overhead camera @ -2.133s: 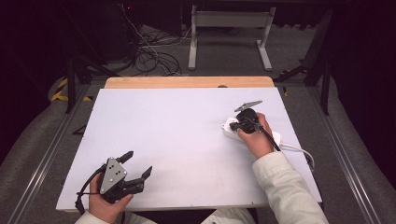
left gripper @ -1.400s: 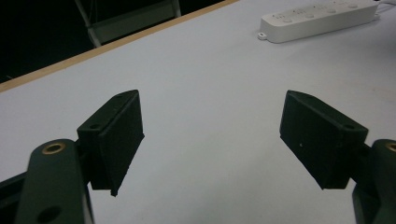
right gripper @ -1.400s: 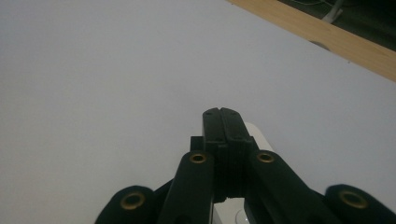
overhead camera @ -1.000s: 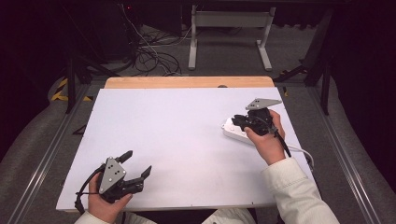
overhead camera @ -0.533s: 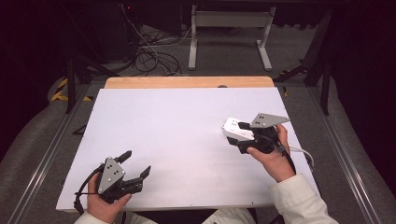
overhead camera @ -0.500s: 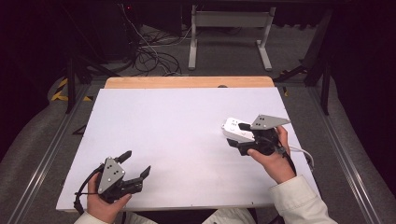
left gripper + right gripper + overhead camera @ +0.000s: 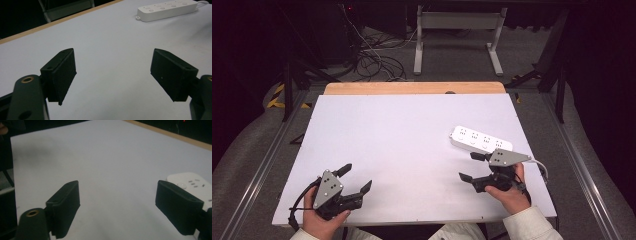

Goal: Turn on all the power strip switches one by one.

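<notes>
A white power strip (image 7: pixel 480 140) lies flat on the right part of the white table top (image 7: pixel 402 135), its white cable trailing off toward the right edge. My right gripper (image 7: pixel 471 167) is open, just in front of the strip and apart from it, pointing left. From the right gripper view the strip's end (image 7: pixel 192 183) sits behind the right jaw, and nothing is between the jaws. My left gripper (image 7: pixel 356 178) rests open near the front left corner, far from the strip (image 7: pixel 166 8), which the left gripper view catches at the top right.
The table's wooden far edge (image 7: pixel 412 88) runs along the back. Beyond it on the floor stand a metal frame (image 7: pixel 457 35) and a tangle of cables (image 7: pixel 372 60). Metal rails (image 7: pixel 262 165) flank the table on both sides.
My right gripper has let go of the power strip and drawn back toward the front edge, now open. The strip lies a little further forward than before. The left gripper has stayed put.
</notes>
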Tool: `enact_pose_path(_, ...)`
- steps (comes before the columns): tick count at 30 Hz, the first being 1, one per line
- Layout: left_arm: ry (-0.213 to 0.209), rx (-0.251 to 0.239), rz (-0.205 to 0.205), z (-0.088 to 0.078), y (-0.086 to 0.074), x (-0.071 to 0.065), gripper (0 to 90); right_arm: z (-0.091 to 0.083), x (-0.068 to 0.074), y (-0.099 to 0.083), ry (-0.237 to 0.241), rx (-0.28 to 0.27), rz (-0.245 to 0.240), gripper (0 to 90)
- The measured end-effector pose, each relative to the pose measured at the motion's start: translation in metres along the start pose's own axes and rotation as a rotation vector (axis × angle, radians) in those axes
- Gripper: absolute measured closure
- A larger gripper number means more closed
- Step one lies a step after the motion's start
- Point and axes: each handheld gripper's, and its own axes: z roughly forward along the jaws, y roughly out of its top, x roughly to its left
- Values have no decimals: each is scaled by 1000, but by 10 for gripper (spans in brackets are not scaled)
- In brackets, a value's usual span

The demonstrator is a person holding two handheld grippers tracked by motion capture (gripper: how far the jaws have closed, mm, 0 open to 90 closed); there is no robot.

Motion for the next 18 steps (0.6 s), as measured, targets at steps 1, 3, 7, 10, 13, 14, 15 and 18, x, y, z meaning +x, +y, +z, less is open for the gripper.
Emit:
enact_pose_path(1, -6, -2, -7, 0, 0, 0, 208, 1, 1, -6, 5, 7, 0, 172)
enact_pose_path(3, -12, 3, 0, -1, -1, 1, 202, 1, 3, -15, 10, 13, 5, 146)
enact_pose_path(7, -27, 7, 1, 0, -1, 2, 194, -2, 9, -30, 33, 6, 4, 143)
enact_pose_path(10, -26, 17, 19, 2, -1, 1, 191, -3, 11, -29, 30, -7, 4, 139)
enact_pose_path(13, -23, 10, 29, 3, -2, 0, 192, 2, 8, -29, 8, 17, 7, 140)
enact_pose_path(14, -19, 9, 31, 3, -2, 0, 192, 3, 8, -29, -3, 30, 3, 141)
enact_pose_path(15, -14, 12, 33, 4, -2, 0, 192, 4, 8, -30, -6, 36, 2, 142)
enact_pose_path(18, -2, 20, 27, 8, -4, 0, 194, 6, 9, -30, -23, 48, -11, 151)
